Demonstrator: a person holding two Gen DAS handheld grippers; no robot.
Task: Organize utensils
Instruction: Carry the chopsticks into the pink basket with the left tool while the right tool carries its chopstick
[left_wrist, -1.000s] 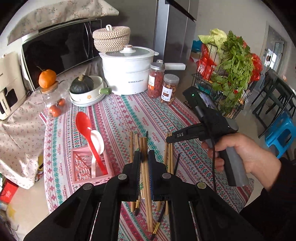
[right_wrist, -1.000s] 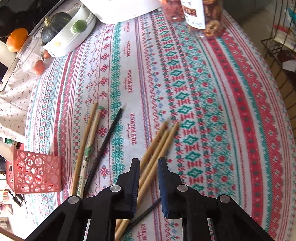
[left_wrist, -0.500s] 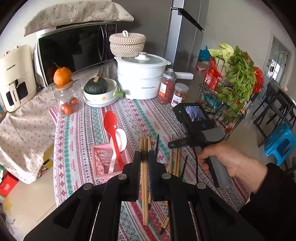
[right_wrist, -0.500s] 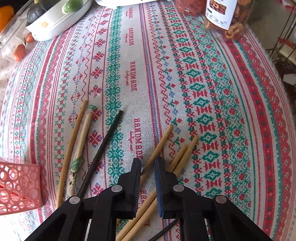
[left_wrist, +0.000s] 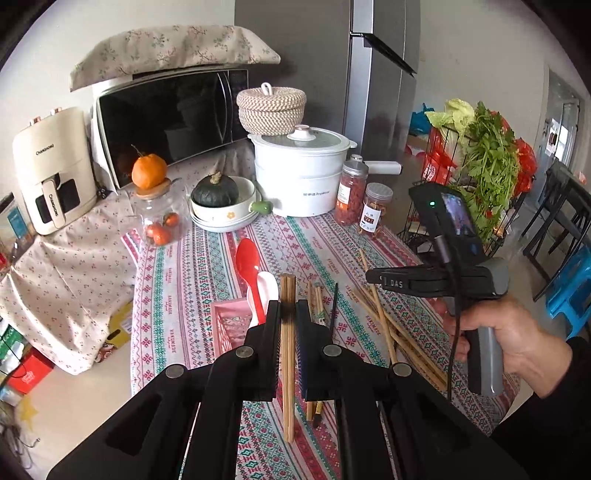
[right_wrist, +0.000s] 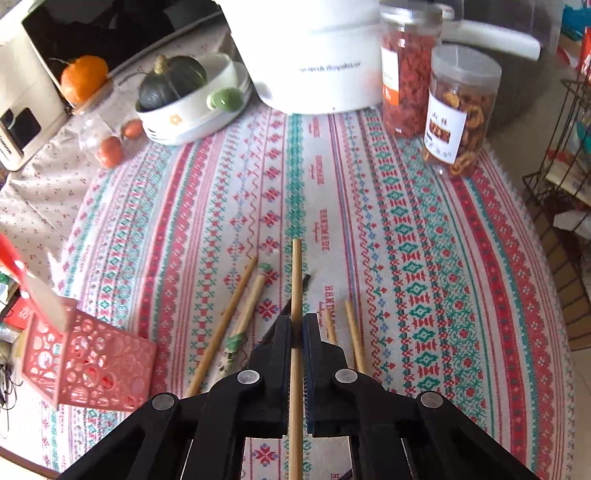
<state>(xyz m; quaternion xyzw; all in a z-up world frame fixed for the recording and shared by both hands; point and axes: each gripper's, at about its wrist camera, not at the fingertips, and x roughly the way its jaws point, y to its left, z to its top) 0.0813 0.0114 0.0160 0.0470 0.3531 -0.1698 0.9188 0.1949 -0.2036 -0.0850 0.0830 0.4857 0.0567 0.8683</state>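
My left gripper (left_wrist: 287, 314) is shut on a bundle of wooden chopsticks (left_wrist: 287, 291) and holds it above the table. My right gripper (right_wrist: 296, 325) is shut on a single wooden chopstick (right_wrist: 296, 273), lifted off the cloth. Several more chopsticks (right_wrist: 240, 314) lie loose on the patterned tablecloth (right_wrist: 406, 221), one black (right_wrist: 305, 280). A pink perforated basket (right_wrist: 88, 365) stands at the left, holding a red spoon (left_wrist: 246, 264) and a white spoon (left_wrist: 267, 288). The right gripper's body (left_wrist: 443, 282) shows in the left wrist view, over other loose chopsticks (left_wrist: 384, 325).
At the back stand a white pot (left_wrist: 301, 173), two snack jars (left_wrist: 375, 208), a bowl with a green squash (left_wrist: 216, 192), a glass jar topped by an orange (left_wrist: 149, 173), a microwave (left_wrist: 166, 118). A wire rack of greens (left_wrist: 480, 158) is at the right.
My left gripper has risen with its chopstick bundle. My right gripper has shut on one chopstick and lifted it off the table.
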